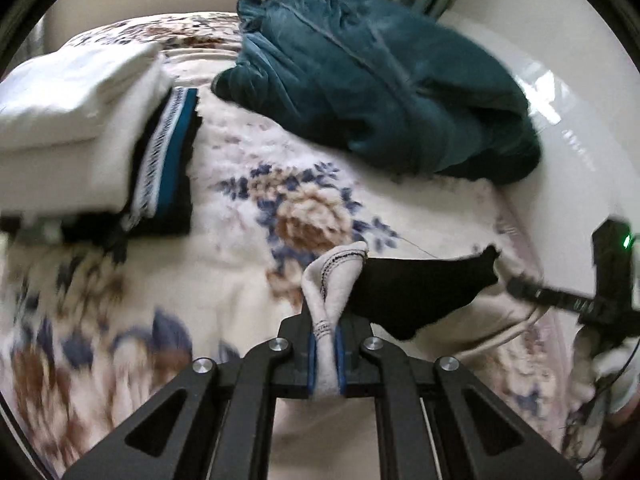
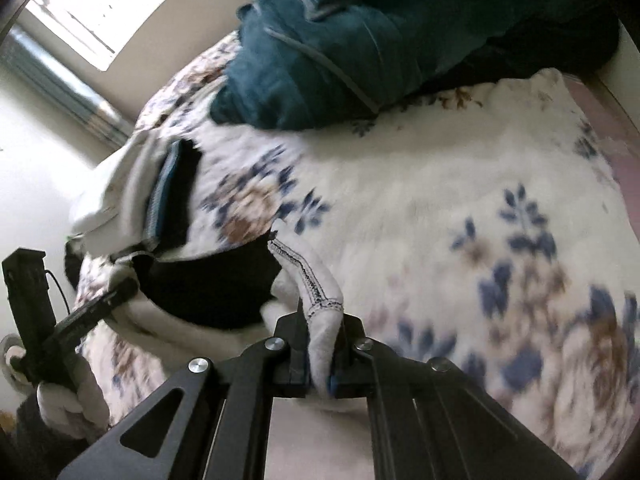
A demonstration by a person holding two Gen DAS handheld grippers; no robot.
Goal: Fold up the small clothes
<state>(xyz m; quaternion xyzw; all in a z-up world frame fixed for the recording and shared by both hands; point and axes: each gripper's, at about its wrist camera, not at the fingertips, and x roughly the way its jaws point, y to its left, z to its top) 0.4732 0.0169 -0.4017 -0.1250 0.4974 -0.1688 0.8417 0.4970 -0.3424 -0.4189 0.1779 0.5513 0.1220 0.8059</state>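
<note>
In the left wrist view, at nine o'clock, we see a stack of folded clothes: white pieces on top, a black one with a teal and white patterned band beneath. It rests on a bed covered by a cream floral blanket with blue and brown flowers. At twelve o'clock a crumpled teal velvet garment lies on the blanket, with curtains behind it. At six o'clock our left hand-held gripper is closed narrowly on a white edge of the small garment, which has dark stitching and a black panel spreading toward three o'clock. At three o'clock our right hand-held gripper appears, touching the garment's far end.

In the right wrist view, a window sits at eleven o'clock. At eight o'clock a white-gloved hand holds the left hand-held gripper, which grips the garment's other end. The garment hangs between the two tools, just above the blanket. At six o'clock the right hand-held gripper pinches its white stitched edge tightly. The teal garment lies at twelve o'clock.
</note>
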